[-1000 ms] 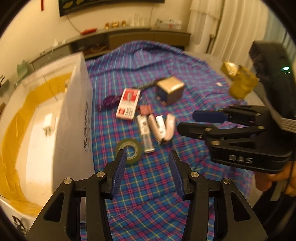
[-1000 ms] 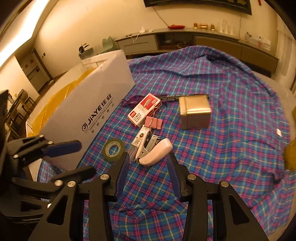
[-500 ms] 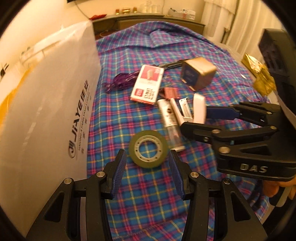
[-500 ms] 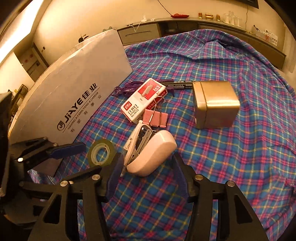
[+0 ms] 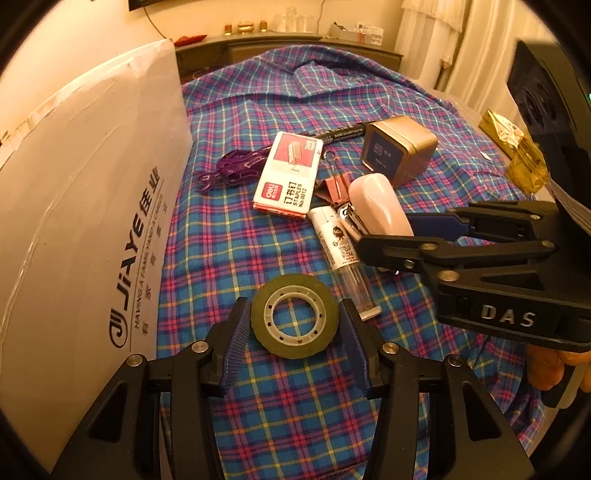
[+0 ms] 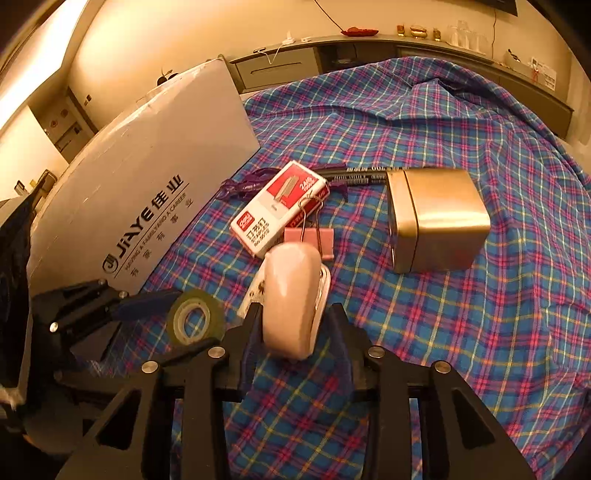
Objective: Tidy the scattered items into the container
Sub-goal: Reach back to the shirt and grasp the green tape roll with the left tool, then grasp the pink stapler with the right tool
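The left gripper [image 5: 293,328] has its fingers wide apart, with the tape roll [image 5: 294,320] lying flat between them. The right gripper [image 6: 291,332] has just been closing, and its fingers seem to squeeze the pink stapler [image 6: 291,295]. The white box [image 5: 85,206] stands left of both.

Plaid cloth [image 5: 258,258], cream curtain [image 5: 443,55], wall shelf [image 6: 369,38] with small ornaments [image 6: 417,31]

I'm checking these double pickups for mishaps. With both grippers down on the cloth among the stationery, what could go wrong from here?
1. The right gripper, jaws just closing, pinches only the rounded rear of the pink stapler; it may slip or tilt when raised.
2. The left gripper straddles the tape roll lying flat; its pads could ride over the low rim.
3. The glue stick lies between both and may get knocked.
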`<control>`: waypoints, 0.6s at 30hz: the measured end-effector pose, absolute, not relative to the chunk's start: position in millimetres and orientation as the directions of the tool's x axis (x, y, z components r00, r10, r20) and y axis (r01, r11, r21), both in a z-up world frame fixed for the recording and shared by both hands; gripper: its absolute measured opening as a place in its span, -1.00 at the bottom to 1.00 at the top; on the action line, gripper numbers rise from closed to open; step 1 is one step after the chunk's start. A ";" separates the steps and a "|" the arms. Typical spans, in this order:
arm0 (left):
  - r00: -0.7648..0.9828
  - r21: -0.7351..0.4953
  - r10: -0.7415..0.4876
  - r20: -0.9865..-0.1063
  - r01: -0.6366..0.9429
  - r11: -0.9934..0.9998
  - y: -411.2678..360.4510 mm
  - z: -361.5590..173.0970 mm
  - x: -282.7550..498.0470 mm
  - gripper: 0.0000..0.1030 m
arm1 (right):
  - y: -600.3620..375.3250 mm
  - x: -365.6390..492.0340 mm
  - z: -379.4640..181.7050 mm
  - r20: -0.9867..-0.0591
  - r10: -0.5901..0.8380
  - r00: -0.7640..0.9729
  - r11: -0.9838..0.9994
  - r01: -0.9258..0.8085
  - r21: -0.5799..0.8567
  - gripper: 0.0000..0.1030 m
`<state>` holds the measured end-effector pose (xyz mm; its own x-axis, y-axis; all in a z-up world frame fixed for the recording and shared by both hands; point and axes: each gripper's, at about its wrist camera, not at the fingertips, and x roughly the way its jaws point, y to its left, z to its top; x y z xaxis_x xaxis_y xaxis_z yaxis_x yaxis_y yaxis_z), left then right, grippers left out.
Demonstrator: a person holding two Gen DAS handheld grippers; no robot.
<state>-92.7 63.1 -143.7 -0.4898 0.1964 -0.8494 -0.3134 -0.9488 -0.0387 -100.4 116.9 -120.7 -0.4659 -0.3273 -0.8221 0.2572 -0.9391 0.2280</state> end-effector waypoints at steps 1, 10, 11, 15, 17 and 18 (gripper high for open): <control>-0.492 -0.033 0.194 -0.848 -0.317 -0.948 64.1 -144.0 -93.1 0.00 | 115.4 -102.1 -120.7 -0.822 -0.326 -0.467 -0.939 0.258 0.227 -0.30; -0.485 -0.041 0.208 -0.849 -0.331 -0.943 60.2 -141.9 -90.9 -0.04 | 118.0 -94.7 -115.0 -0.816 -0.338 -0.468 -0.936 0.255 0.242 -0.52; -0.489 -0.043 0.210 -0.847 -0.330 -0.943 60.0 -139.9 -90.0 -0.05 | 118.6 -93.6 -114.4 -0.816 -0.340 -0.468 -0.936 0.256 0.243 -0.52; -0.515 -0.049 0.225 -0.827 -0.332 -0.942 59.5 -126.5 -85.4 -0.05 | 121.3 -86.7 -106.9 -0.807 -0.343 -0.481 -0.935 0.261 0.242 -0.52; -0.526 -0.061 0.240 -0.816 -0.334 -0.941 58.7 -118.4 -83.8 -0.05 | 122.6 -82.9 -100.5 -0.798 -0.348 -0.493 -0.933 0.265 0.243 -0.52; -0.532 -0.061 0.244 -0.811 -0.337 -0.940 58.9 -114.8 -82.9 -0.05 | 123.0 -81.5 -97.3 -0.793 -0.351 -0.498 -0.932 0.267 0.244 -0.52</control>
<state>-82.9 58.9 -114.8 -0.5324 0.2435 -0.8107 -0.3366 -0.9397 -0.0612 -81.5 123.0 -97.3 -0.4979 -0.3506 -0.7932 0.2673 -0.9321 0.2442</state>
